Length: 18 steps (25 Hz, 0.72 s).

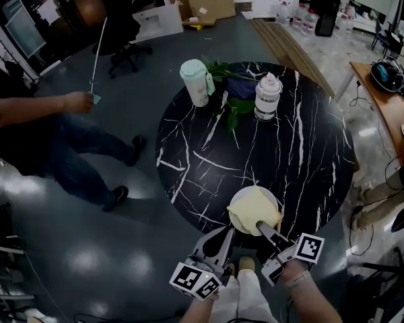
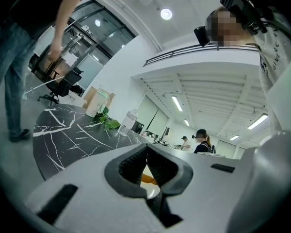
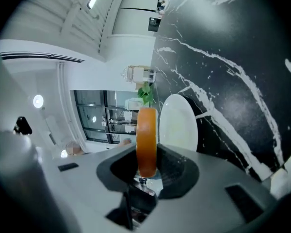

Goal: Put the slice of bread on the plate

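Observation:
A pale slice of bread (image 1: 254, 210) with an orange crust lies over the white plate (image 1: 245, 231) at the near edge of the round black marble table (image 1: 202, 160). My right gripper (image 1: 262, 227) is shut on the slice's near edge. In the right gripper view the slice (image 3: 146, 140) stands edge-on between the pads of the rolled gripper (image 3: 148, 166), with the plate (image 3: 178, 125) close beside it. My left gripper (image 1: 223, 237) hangs just left of the plate at the table's rim, jaws together and empty. Its own view (image 2: 146, 166) shows a sliver of crust (image 2: 148, 179) beyond the pads.
At the table's far side stand a mint tumbler (image 1: 196, 81) and a white jar (image 1: 268, 96), with green leaves (image 1: 232, 106) between them. A person (image 1: 34, 123) holding a thin rod stands on the floor at the left. A wooden bench (image 1: 387, 99) is at the right.

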Motion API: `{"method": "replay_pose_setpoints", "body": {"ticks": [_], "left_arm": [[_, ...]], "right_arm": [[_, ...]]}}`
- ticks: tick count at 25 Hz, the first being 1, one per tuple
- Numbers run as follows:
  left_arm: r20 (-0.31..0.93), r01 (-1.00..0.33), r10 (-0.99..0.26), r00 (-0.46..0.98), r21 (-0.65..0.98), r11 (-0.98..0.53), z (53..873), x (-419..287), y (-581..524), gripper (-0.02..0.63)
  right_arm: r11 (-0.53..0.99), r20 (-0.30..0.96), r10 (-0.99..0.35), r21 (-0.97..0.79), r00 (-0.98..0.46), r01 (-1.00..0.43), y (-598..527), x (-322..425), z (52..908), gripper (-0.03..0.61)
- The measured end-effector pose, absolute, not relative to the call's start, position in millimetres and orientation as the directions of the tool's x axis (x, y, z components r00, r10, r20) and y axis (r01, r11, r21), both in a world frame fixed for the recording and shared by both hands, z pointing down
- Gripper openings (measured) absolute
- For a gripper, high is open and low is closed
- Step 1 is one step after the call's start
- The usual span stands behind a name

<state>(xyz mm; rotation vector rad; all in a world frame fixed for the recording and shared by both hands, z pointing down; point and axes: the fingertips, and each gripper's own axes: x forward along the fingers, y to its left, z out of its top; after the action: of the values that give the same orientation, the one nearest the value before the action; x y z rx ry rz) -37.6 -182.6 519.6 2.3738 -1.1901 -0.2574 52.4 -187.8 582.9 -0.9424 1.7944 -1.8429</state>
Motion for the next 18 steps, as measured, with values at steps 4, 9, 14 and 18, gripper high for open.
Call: {"method": "replay_pose_setpoints", "body": {"ticks": [4, 9, 14, 18], "left_arm": [[0.035, -0.696, -0.792, 0.61, 0.502, -0.514, 525, -30, -182, 0.008], [0.028, -0.69, -0.797, 0.603, 0.52, -0.504, 524, -33, -181, 0.008], [0.022, -0.687, -0.8, 0.599, 0.528, -0.5, 523, -37, -181, 0.008], [0.011, -0.674, -0.799, 0.602, 0.544, -0.5, 521, -36, -181, 0.008]], "right_arm": [[-0.135, 0.194, -0.695, -0.981, -0.693, -0.139, -191, 48, 592, 0.092], [-0.186, 0.226, -0.696, -0.973, -0.681, -0.133, -194, 48, 600, 0.092], [-0.224, 0.27, -0.686, -0.962, -0.676, -0.157, -195, 50, 603, 0.092], [-0.218, 0.301, -0.68, -0.954, -0.669, -0.207, -197, 54, 603, 0.094]]}}
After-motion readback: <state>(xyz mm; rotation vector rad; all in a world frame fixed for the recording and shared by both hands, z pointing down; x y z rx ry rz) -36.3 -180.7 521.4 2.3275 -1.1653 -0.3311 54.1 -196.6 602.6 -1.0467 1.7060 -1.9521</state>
